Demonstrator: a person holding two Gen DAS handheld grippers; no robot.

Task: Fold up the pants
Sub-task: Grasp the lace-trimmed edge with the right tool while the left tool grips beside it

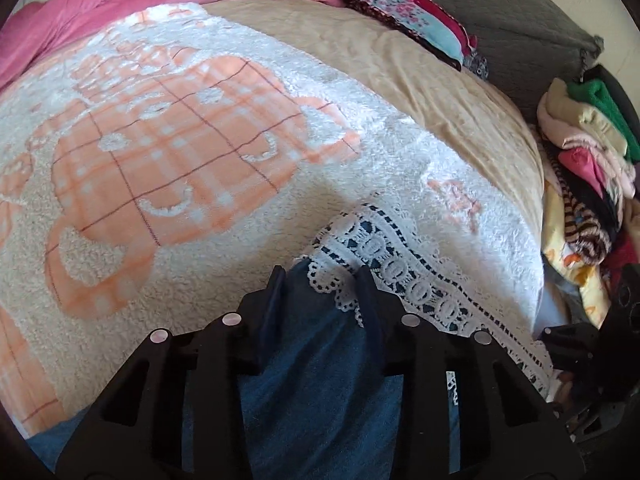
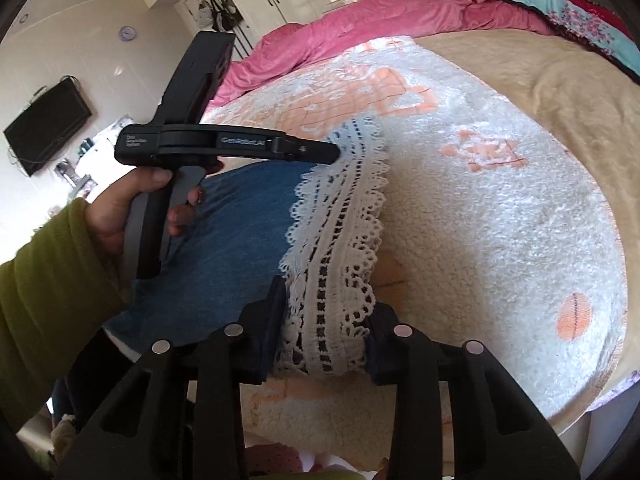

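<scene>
Low in the middle of the left wrist view, the left hand-held gripper [image 1: 320, 280] had its jaws pinching the pants [image 1: 320, 368], one finger on the blue denim and the other on the white lace trim [image 1: 400, 248]. The pants lay on the fleecy blanket [image 1: 180, 140] that covered the bed, at the near edge, lace hem pointing up the frame.

Over in the right wrist view, the right hand-held gripper [image 2: 326, 316] was clamped on the same lace band at bottom centre, the trim bunched between its fingers. At left of that view a hand [image 2: 120, 208] in a green sleeve [image 2: 48, 288] gripped the handle of the left tool, whose tip met the lace at the top of the hem.

By my reckoning this cloth would handle softly: denim limp but with some weight, so it should drape and not slide on the fleece. That openwork lace looked snaggy and delicate; better to take hold with denim in the bite, at both hem corners, and lift evenly.
</scene>
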